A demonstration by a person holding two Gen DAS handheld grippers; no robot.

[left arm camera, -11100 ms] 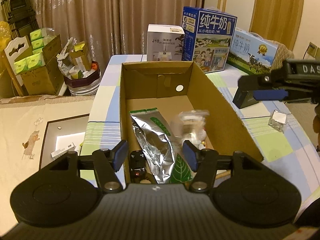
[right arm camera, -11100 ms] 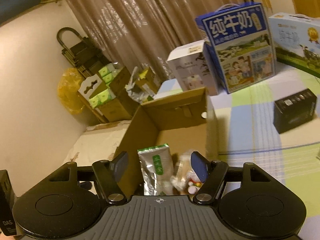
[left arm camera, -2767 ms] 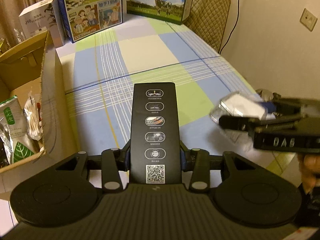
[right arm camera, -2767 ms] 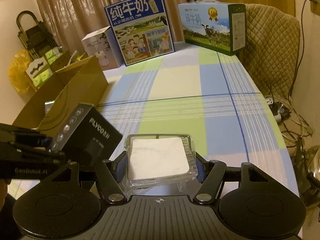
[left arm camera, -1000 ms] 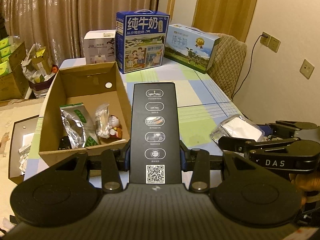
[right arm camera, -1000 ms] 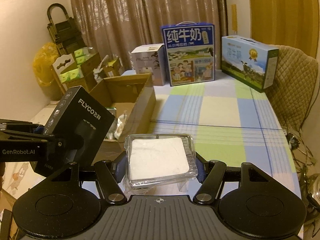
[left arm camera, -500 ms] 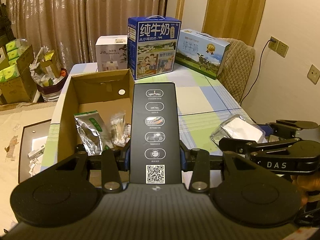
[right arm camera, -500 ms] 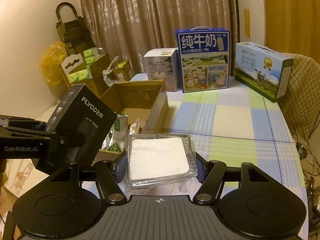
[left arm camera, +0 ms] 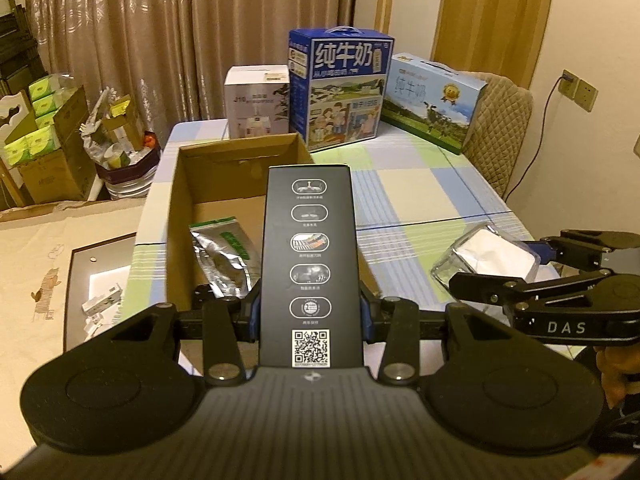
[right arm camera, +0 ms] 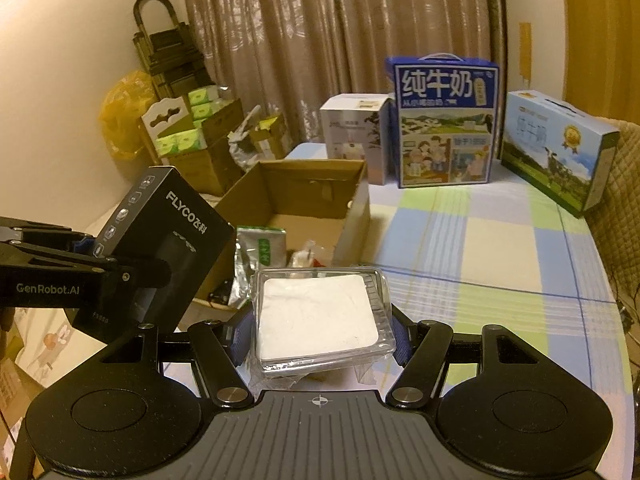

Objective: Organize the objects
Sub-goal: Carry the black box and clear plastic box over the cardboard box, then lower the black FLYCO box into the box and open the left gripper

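The left tongs (left arm camera: 310, 316) are pinching a stiff, tall black cardboard carton (left arm camera: 310, 256) low on its sides above the open brown cardboard box (left arm camera: 240, 156); the right tongs (right arm camera: 318, 334) are squeezing a light, likely slippery clear plastic case (right arm camera: 320, 316) nearby.

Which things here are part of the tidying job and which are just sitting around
In the job: black Flyco box in the left tool; clear plastic case in the right tool; cardboard box.

Lying about: blue milk carton, white box, light blue milk carton.

The black box (right arm camera: 160, 240) reads "FLYCO", the milk carton (right arm camera: 444, 120) "纯牛奶", the left tongs (right arm camera: 100, 264) "GenRobot.AI".
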